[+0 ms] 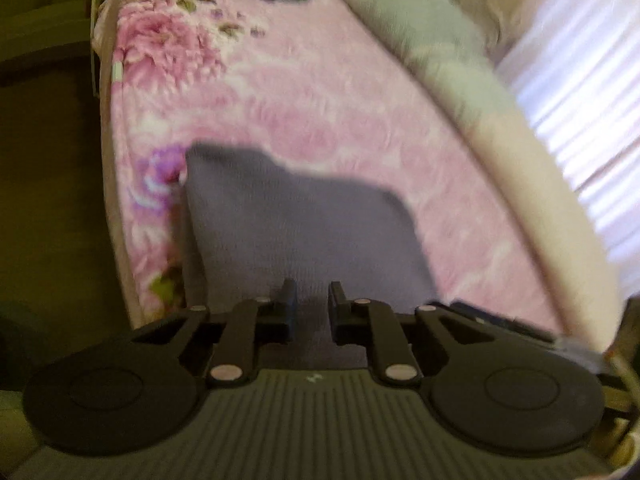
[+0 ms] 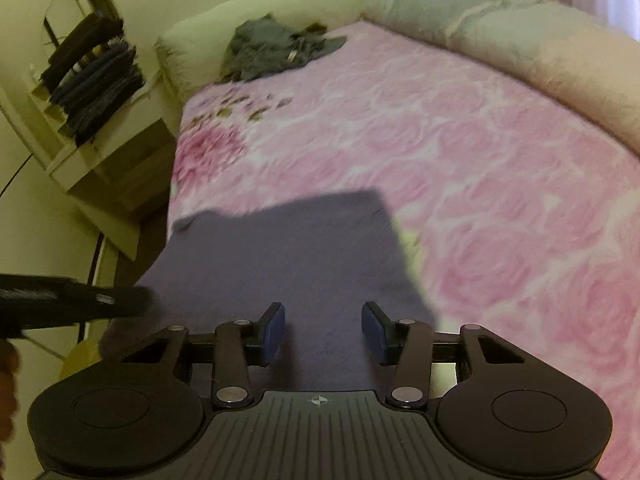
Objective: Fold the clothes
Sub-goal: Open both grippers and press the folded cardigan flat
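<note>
Black hand-held gripper [image 2: 323, 330], blue pads [image 2: 274, 330], silver pivot screws, ribbed grey base

Folded garment [image 2: 288, 248]: on bedspread [image 2: 460, 168], at bed's near edge.
Clothes heap [image 2: 276, 50]: bed's far end.
Pillows [image 2: 500, 20]: along right side.
Shelf unit [image 2: 92, 92]: left of bed.

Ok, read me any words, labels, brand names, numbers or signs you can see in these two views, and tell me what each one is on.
No readable text, number or brand in either view.
Small white mark on the left gripper's grey ribbed body: too blurred to read.
Small white crosshair symbol on the right gripper's grey ribbed body: a sign, not lettering.
The folded purple knitted cloth and the pink floral blanket carry no lettering.
</note>
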### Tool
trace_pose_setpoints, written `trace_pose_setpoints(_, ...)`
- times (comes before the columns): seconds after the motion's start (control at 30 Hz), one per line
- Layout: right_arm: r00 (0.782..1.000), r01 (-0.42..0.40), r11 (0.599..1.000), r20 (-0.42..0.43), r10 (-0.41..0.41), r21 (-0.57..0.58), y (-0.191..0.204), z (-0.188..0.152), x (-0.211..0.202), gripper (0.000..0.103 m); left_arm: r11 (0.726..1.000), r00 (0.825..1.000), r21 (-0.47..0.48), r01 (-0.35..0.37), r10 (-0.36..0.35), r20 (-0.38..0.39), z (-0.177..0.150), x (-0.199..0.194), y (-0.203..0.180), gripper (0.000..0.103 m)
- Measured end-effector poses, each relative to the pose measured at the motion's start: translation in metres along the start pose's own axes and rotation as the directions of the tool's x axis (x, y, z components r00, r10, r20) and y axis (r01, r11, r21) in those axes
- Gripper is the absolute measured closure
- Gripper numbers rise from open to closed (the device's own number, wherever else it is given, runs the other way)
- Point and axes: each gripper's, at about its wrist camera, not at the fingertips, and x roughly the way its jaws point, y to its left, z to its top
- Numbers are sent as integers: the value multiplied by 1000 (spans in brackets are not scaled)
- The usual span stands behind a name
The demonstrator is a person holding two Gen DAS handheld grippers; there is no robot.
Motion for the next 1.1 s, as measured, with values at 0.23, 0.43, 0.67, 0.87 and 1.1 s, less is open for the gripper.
trace_pose_setpoints(0.23,998,41,989,-40,-47,-142,21,-32,44,56,991,993,58,-119,120,-14,-29,38,11,87)
trace_pose_setpoints(0.43,983,108,942,-106,-149,-319,44,-23,74,56,992,992,19,-121,122,-30,-20,54,20,87)
trace_pose_setpoints(0.67,997,33,997,-67,-37,-66,8,-12,29,55,994,998,-90,-58,58,-9,-9,3,24,95)
trace_pose_setpoints(0.87,999,32,997,-34,-35,-69,18,-16,-3,55,997,997,-33,-73,72,-21,-27,-12,6,95)
trace_pose_setpoints(1.1,995,59,956,-62,-79,-287,55,-34,41,55,990,988,22,-139,140,-62,-39,22,11,92)
